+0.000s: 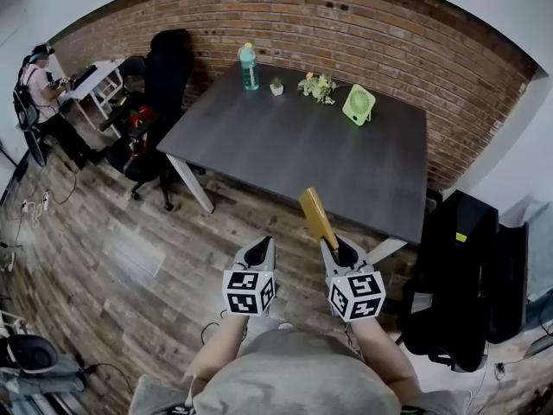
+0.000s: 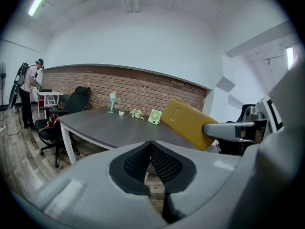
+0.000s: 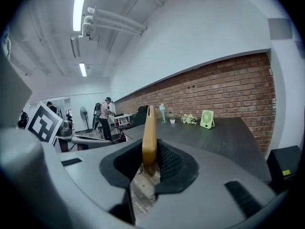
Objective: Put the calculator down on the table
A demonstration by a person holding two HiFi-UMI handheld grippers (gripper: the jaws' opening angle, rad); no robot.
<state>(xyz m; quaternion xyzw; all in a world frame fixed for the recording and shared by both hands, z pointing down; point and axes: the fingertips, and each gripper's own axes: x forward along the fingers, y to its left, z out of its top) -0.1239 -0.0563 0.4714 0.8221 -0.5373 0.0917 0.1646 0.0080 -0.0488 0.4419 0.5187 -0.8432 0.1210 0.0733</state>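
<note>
Your right gripper (image 1: 341, 251) has its jaws clamped on the near end of the yellow calculator (image 1: 316, 219). The calculator is in the air, not on the counter (image 1: 285, 137). From the head view its long axis runs forward from the jaws and leans a little left, and its far end reaches about to the counter's near edge.

The right gripper view shows the calculator (image 3: 149, 137) edge-on, as a thin upright strip rising from between the pads. The broad faces stand vertical and the narrow edge faces the camera.

Only the left gripper view shows a broad face of the calculator (image 2: 188, 122) — plain yellow with a small oval recess, sloping up to the left, with the right gripper's jaw across its lower end.

Your left gripper (image 1: 259, 251) hangs beside the right one, over the wooden floor (image 1: 130, 240). Its jaws are closed tip to tip with nothing between them.

At the counter's far side stand a water bottle (image 1: 249, 66), a small pot (image 1: 276, 86), a sprig of flowers (image 1: 318, 86) and a green fan (image 1: 359, 105) — all well apart from the calculator.
</note>
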